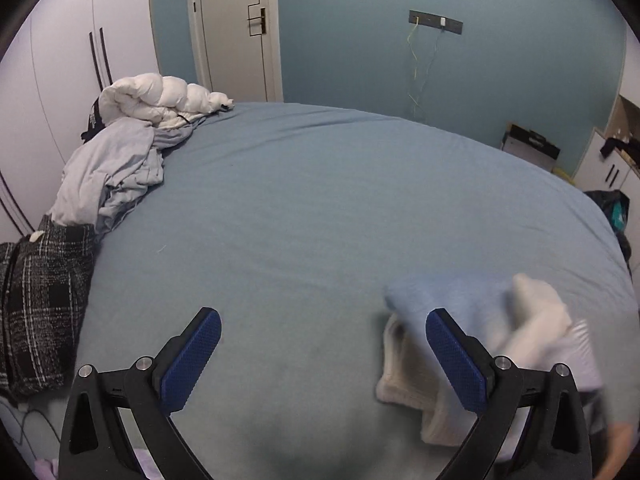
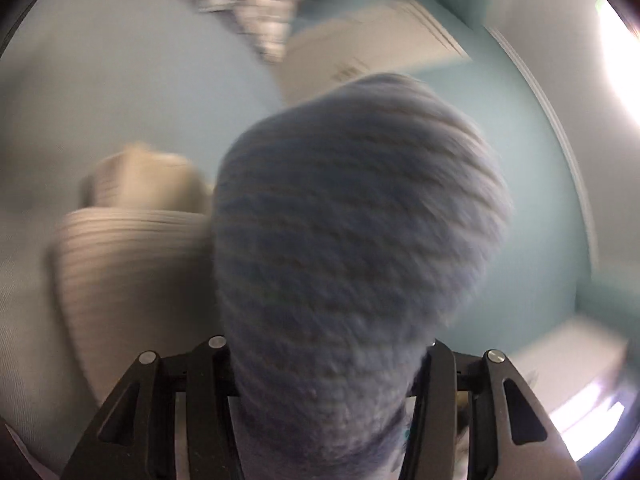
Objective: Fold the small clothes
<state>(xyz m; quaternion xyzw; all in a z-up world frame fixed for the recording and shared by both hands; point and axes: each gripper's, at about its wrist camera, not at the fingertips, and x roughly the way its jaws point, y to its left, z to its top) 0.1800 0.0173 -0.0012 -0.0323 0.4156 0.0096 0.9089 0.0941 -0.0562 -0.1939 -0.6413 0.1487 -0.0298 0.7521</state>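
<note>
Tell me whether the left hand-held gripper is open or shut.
Open. The left hand-held gripper has its two blue pads standing far apart over the bed sheet, with nothing between them.

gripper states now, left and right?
Left gripper: open, nothing between the jaws, above the bed sheet.
Right gripper: closed on the blue knitted sock.

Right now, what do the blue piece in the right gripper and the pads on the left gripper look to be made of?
Blue piece: apparently thick knit yarn, fuzzy and matte; ribbed rows and a fluffy surface show despite the blur. Left gripper pads: probably rubber or moulded plastic, matte blue with a fine cross-hatched grip pattern.
</note>
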